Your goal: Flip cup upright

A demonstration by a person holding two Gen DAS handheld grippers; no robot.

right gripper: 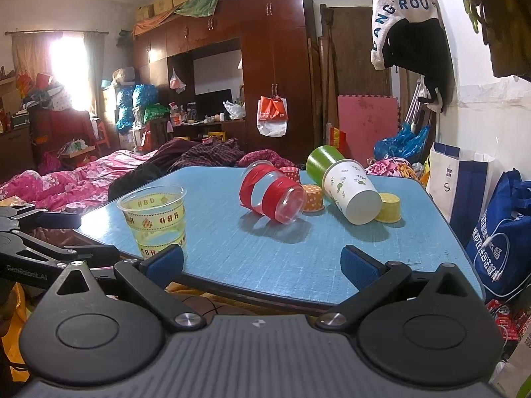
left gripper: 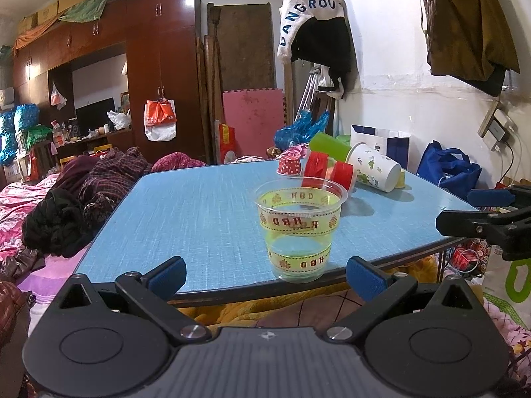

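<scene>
The clear ribbon-wrapped cup (left gripper: 300, 229) stands upright near the blue table's (left gripper: 186, 219) front edge, ahead of the empty left gripper (left gripper: 265, 273), fingers spread. Only the right wrist view shows the red-taped cup (right gripper: 272, 192), orange cup (right gripper: 313, 198) and paper cup (right gripper: 353, 195) unobscured. Right gripper (right gripper: 262, 265) is also spread, empty.
</scene>
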